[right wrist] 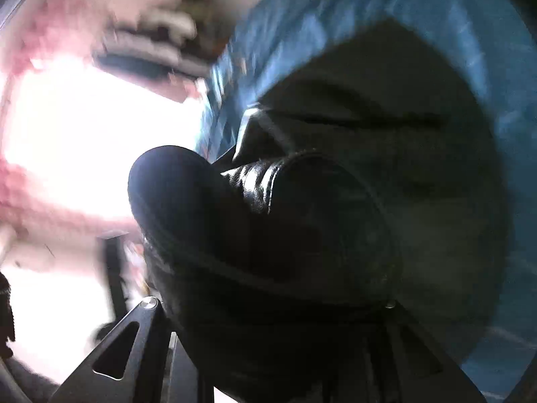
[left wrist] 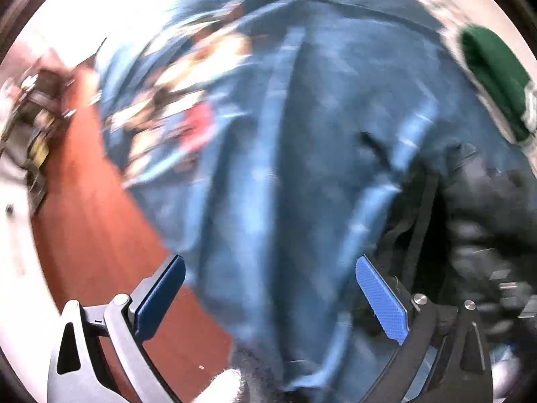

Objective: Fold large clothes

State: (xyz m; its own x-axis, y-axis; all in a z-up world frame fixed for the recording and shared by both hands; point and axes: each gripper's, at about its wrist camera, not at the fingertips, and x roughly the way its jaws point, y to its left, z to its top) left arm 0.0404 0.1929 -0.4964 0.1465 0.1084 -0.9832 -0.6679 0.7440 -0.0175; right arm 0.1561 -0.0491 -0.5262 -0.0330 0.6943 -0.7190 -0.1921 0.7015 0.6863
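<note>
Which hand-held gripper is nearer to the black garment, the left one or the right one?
Right. The black garment bunches over the right hand-held gripper, hiding its fingers. The left hand-held gripper is open around blue fabric, with the black garment beside it.

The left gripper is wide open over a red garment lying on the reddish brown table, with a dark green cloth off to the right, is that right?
Not quite. In the left wrist view the garment is blue, not red. The rest holds: the left gripper is wide open over it, the table is reddish brown, and a dark green cloth lies to the right.
</note>
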